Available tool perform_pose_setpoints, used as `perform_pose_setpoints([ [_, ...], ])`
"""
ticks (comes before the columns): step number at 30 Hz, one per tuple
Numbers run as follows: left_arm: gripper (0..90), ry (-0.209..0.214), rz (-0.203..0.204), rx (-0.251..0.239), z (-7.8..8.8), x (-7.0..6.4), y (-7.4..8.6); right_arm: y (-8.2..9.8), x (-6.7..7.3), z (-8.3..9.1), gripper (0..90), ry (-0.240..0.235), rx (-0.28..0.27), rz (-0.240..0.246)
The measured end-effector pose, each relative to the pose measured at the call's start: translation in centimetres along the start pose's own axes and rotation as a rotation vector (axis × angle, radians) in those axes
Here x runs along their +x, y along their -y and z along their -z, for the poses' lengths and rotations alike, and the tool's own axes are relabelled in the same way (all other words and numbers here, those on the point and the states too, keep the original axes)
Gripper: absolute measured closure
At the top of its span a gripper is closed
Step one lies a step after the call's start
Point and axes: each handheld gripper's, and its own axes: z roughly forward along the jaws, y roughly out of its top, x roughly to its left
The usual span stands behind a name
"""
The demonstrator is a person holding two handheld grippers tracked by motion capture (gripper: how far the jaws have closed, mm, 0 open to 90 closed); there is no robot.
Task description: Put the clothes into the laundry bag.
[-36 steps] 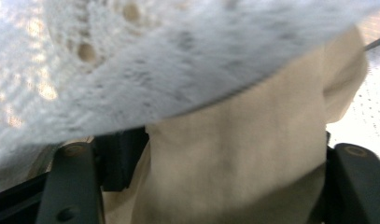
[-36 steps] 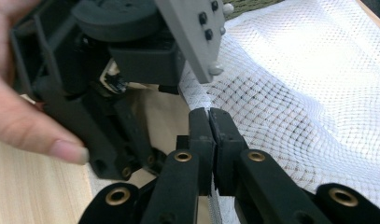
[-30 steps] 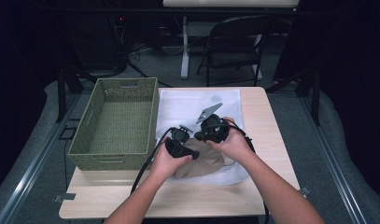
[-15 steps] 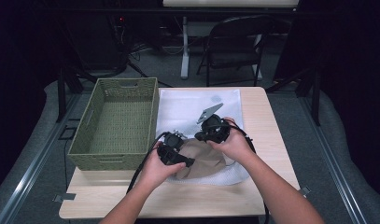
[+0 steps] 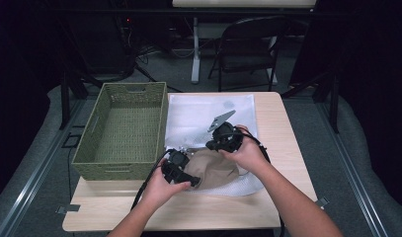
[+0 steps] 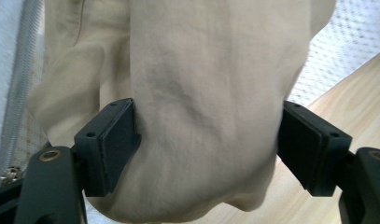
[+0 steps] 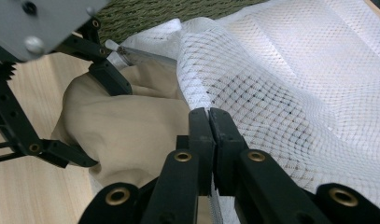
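Nearest us, at about six o'clock on the pale wooden table (image 5: 267, 207), we hold the left gripper (image 5: 186, 178) against the crumpled beige cloth garment (image 5: 213, 168). Its jaws have just been opening and now stand wide. In the left gripper view the cloth (image 6: 197, 93) bulges between the two black pads (image 6: 115, 140), which flank it without visibly squeezing, so we judge that we have let go rather than taken hold. We read this as resetting the grip, probably to push the garment further in.

The garment lies at the table's centre, just toward us, half inside the white mesh laundry bag (image 5: 208, 111), which spreads away toward twelve o'clock. In the right gripper view the bag's zip edge (image 7: 141, 55) runs past the cloth (image 7: 131, 130).

A little farther off, at roughly one o'clock from the left gripper, we keep the right gripper (image 5: 219, 140) tightly closed. In its own view the jaws meet on a fold of the white netting (image 7: 271, 79) at the bag's mouth. We pinch it there, we think, to lift the opening and keep it from collapsing while the other hand feeds the garment in.

Farther left, toward ten o'clock, the olive-green woven rectangular basket (image 5: 90, 143) stands just beside the bag, apart from both grippers and holding nothing we can see.
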Motion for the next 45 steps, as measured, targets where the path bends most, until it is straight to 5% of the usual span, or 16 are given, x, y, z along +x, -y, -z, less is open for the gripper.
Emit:
perform_pose_setpoints([
  [10,23.6,-0.019,-0.003,0.012,-1.5,-0.1,0.2,0.0,0.1,-0.1,88.4,0.002,0.016,0.012],
  [28,58.6,-0.041,-0.010,0.009,-1.9,0.2,0.7,0.2,0.4,-0.5,88.4,-0.004,0.013,0.009],
  [45,70.3,-0.037,0.028,-0.055,-0.8,0.5,0.1,0.0,0.6,-0.5,88.4,-0.008,0.011,0.013],
])
